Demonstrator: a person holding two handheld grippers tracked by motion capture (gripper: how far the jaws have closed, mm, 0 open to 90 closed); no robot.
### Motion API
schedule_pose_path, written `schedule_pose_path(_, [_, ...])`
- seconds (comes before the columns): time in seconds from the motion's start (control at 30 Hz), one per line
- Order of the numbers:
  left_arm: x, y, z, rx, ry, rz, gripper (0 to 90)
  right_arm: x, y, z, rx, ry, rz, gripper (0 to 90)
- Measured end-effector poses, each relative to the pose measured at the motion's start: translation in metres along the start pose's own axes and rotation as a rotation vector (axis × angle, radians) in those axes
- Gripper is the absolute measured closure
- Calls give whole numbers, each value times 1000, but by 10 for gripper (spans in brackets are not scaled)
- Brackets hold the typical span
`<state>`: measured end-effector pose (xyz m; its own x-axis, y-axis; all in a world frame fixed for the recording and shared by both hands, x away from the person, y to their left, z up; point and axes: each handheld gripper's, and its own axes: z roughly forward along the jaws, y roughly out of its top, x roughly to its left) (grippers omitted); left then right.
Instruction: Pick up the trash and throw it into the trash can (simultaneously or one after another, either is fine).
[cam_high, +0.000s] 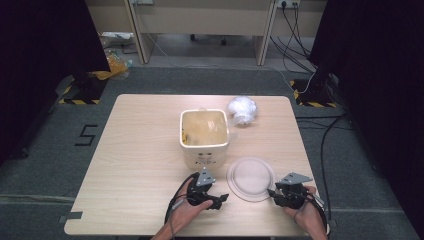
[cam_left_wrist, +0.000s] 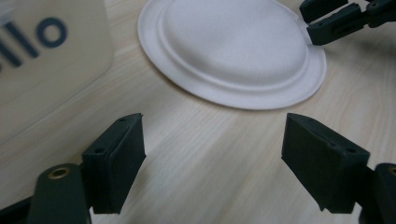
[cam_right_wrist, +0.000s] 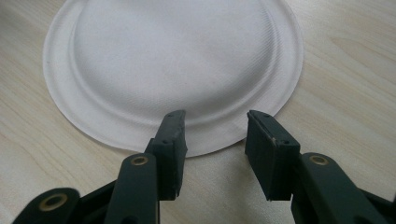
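High view, left to right. One pale wooden table (cam_high: 135, 165) carries three things: one cream square container (cam_high: 204, 136) near the centre, open at the top; one crumpled white bag (cam_high: 242, 110) just beyond its far right corner, apart from it; and one white paper plate (cam_high: 251, 178), lying upside down on the near right part of the table, just beside the container's near right corner.

Two grippers come in from the near edge. The left gripper (cam_high: 220, 199) lies in front of the container, its tips pointing toward the plate's left rim and short of it. In the left gripper view its jaws stand apart over bare wood, with nothing between them; the container's printed wall (cam_left_wrist: 46, 65) rises at the left and the plate (cam_left_wrist: 238, 51) lies ahead.

The right gripper (cam_high: 273, 192) sits at the plate's near right rim. In the right gripper view its jaws stand apart, level with the table, their tips over the plate's rim (cam_right_wrist: 205, 140); whether the pads touch the rim cannot be told. Nothing is clamped.

Nothing lies between either gripper and the plate. Beyond the table, cables (cam_high: 295, 30) trail across the grey floor.
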<state>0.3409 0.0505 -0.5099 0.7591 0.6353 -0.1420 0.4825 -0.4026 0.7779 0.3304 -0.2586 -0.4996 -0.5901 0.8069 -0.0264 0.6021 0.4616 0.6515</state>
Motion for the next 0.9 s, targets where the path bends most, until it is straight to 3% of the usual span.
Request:
schedule_pose_path(0.17, [-3, 7, 17, 27, 61, 45, 248, -1, -1, -1, -3, 7, 2, 578])
schedule_pose_path(0.23, [0, 7, 23, 39, 83, 45, 261, -1, -1, -1, -1, 10, 0, 573])
schedule_pose_path(0.33, [-1, 8, 25, 43, 118, 66, 268, -2, -2, -2, 3, 9, 11, 524])
schedule_pose_path(0.5, [-5, 11, 27, 55, 129, 86, 268, -14, 6, -8, -58, 30, 78, 435])
schedule_pose_path(0.63, [-8, 13, 30, 55, 128, 88, 268, -34, 19, -3, -87, 46, 149, 367])
schedule_pose_path(0.7, [-8, 13, 30, 52, 121, 83, 272, -42, 24, 6, -75, 69, 172, 353])
schedule_pose_path(0.83, [-9, 12, 32, 39, 111, 77, 273, -54, 29, 22, -43, 69, 204, 336])
schedule_pose_path(0.9, [-9, 12, 32, 38, 110, 77, 279, -59, 30, 27, -49, 101, 236, 336])
